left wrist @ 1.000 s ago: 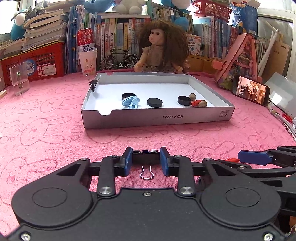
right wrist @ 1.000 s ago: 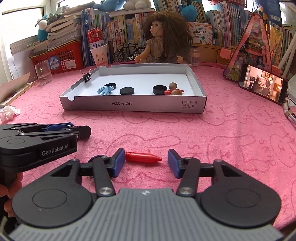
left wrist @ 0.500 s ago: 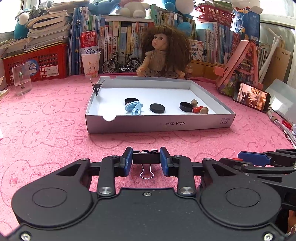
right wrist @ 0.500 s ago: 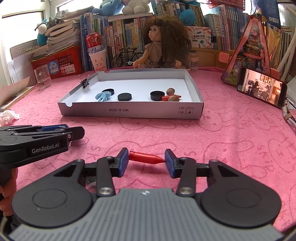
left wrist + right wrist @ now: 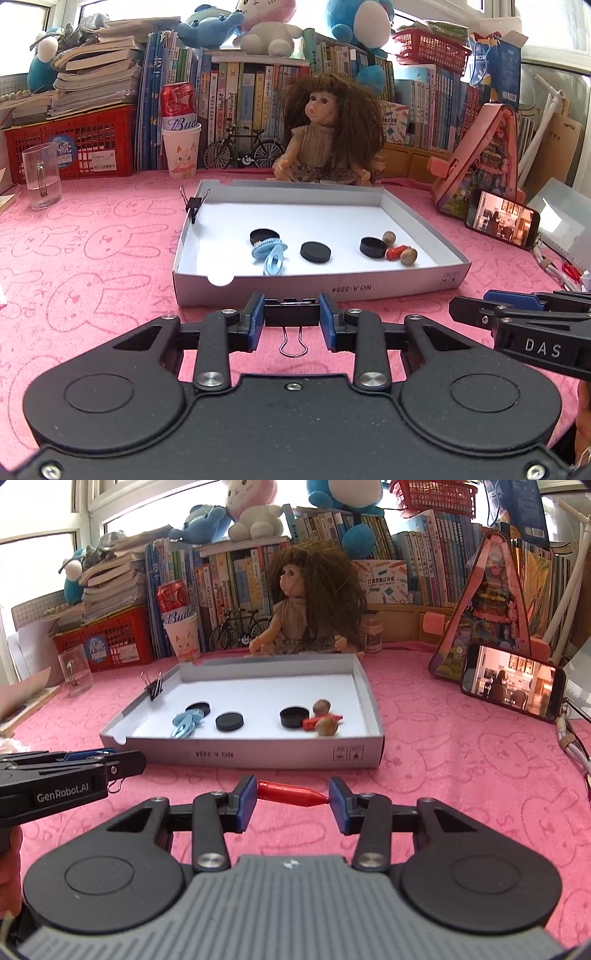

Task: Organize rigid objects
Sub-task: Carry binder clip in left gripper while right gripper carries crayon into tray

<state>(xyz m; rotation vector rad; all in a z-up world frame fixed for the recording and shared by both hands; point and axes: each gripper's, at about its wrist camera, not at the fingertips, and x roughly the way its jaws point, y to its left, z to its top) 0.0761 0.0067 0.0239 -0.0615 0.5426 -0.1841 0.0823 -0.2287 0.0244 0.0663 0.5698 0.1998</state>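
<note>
Left gripper (image 5: 291, 316): blue pads clenched on a black binder clip (image 5: 291, 314), its body crosswise between the pads, one wire loop hanging below, the clip lifted off the pink bunny-print cloth (image 5: 92, 258). Right gripper (image 5: 292, 799): pads clamped end to end on a red cone-tipped peg (image 5: 290, 793), blunt end against the left pad, point against the right pad. The two grippers sit side by side; each shows at the edge of the other's view. Just ahead of both sets of fingers lies a shallow white cardboard tray (image 5: 317, 291), label on its near wall. Inside it, left to right: a black disc (image 5: 263, 235) with a pale blue plastic clip (image 5: 269, 254) leaning on it, a second black disc (image 5: 315, 252), a third (image 5: 373, 246), then two wooden beads (image 5: 408, 255) touching a small red piece (image 5: 394, 253). A second binder clip (image 5: 193, 206) grips the tray's left wall near the far corner. Beyond the tray sits a curly-haired doll (image 5: 328, 136); to the left a glass mug (image 5: 41, 176) and a paper cup (image 5: 181, 151) holding a red can; to the right a phone (image 5: 501, 218) with its screen lit.
</note>
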